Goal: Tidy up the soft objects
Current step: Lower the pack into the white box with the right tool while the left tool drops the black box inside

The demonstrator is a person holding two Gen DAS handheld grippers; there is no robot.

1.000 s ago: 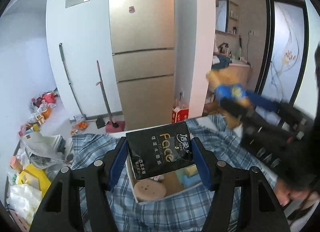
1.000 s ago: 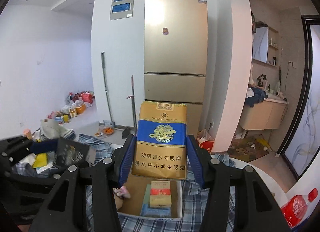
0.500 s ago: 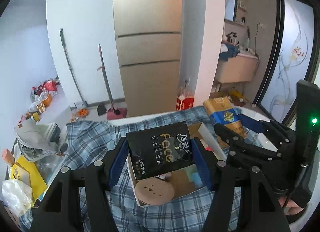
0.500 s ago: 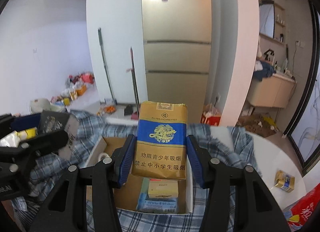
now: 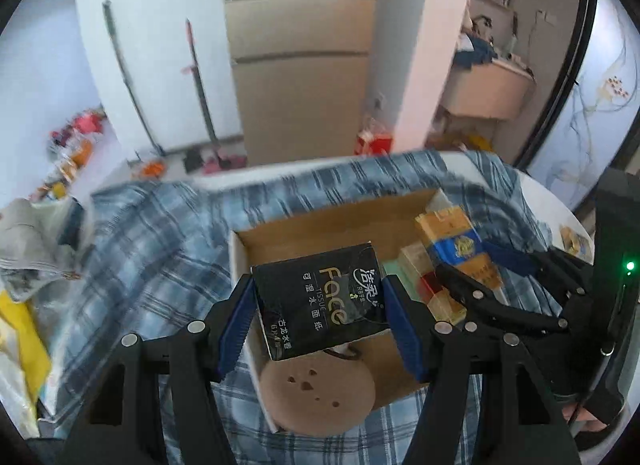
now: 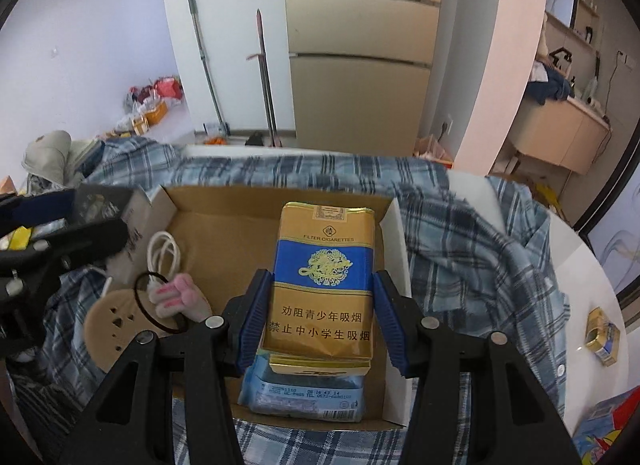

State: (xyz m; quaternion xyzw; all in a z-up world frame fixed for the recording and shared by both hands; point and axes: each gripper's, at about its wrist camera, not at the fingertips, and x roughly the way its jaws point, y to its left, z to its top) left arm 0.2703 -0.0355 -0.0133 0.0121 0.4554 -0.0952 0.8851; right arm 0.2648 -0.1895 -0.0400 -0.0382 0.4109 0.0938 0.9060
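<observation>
Left tongs (image 5: 320, 317) pinch the black tissue pack (image 5: 322, 305) over the left end of the cardboard box (image 6: 276, 201) — right tongs (image 6: 320, 317) clamp the gold-and-blue cigarette pack (image 6: 326, 281) above its right side. Box sits on the plaid cloth (image 6: 460, 233) covering the counter (image 6: 576, 265).

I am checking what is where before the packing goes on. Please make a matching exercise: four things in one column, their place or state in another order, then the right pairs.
Things:
1. black tissue pack
2. gold and blue cigarette pack
3. white cable
4. small gold packet

Places or states:
A. coiled inside the cardboard box, left side
B. lying on the white table, outside the box
C. held between the left gripper's jaws
D. held between the right gripper's jaws

Pairs: 1-C, 2-D, 3-A, 4-B
</observation>
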